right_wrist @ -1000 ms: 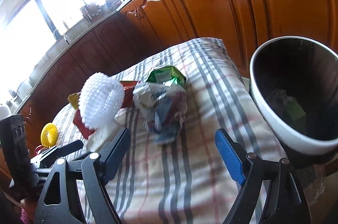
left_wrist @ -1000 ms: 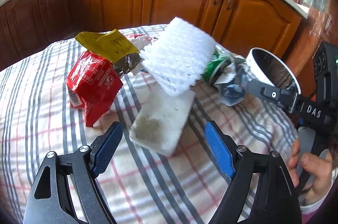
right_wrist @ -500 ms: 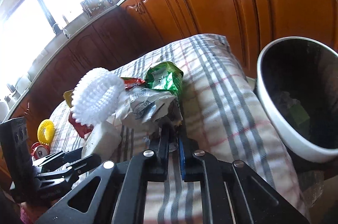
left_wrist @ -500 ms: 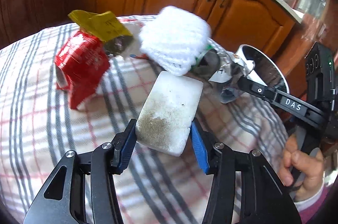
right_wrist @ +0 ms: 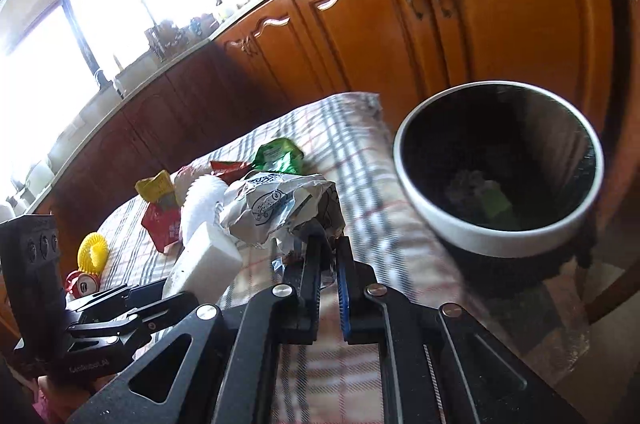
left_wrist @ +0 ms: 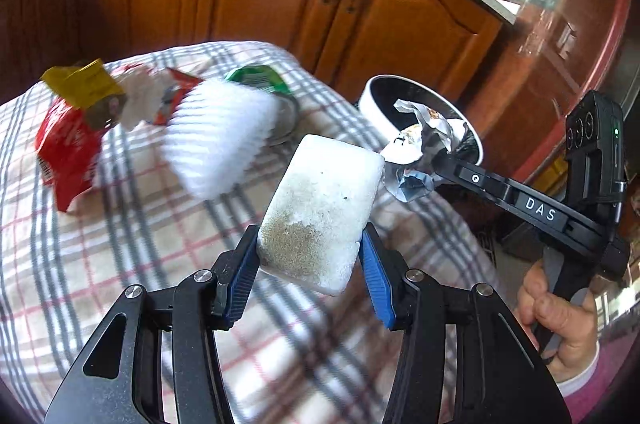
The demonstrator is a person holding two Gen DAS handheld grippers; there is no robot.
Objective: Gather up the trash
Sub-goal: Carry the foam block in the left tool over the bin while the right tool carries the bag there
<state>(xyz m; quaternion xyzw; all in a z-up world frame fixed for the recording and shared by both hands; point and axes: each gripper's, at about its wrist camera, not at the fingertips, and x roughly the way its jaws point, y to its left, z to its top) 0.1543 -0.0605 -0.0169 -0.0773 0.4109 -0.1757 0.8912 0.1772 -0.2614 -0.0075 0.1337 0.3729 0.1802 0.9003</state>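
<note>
Two pieces of trash gripped and lifted toward the bin, most of the pile not yet collected.

The left gripper (left_wrist: 308, 260) is closed partway on a white foam block (left_wrist: 320, 212), its blue pads pressing both sides, the block clear of the tablecloth (left_wrist: 120, 264). The right gripper (right_wrist: 329, 264) is pinched nearly shut on a crumpled wrapper (right_wrist: 276, 208), near the table edge beside the bin (right_wrist: 498, 240). The bin stands just off that edge, open-topped, with a few scraps at the bottom, one greenish; what they are I cannot tell. Left on the cloth: a white foam net (left_wrist: 220, 136), red packet (left_wrist: 64, 152), yellow packet (left_wrist: 80, 84) and green packet (left_wrist: 256, 76) toward the far edge. So, by my reading, both drops and several more pickups remain.
</note>
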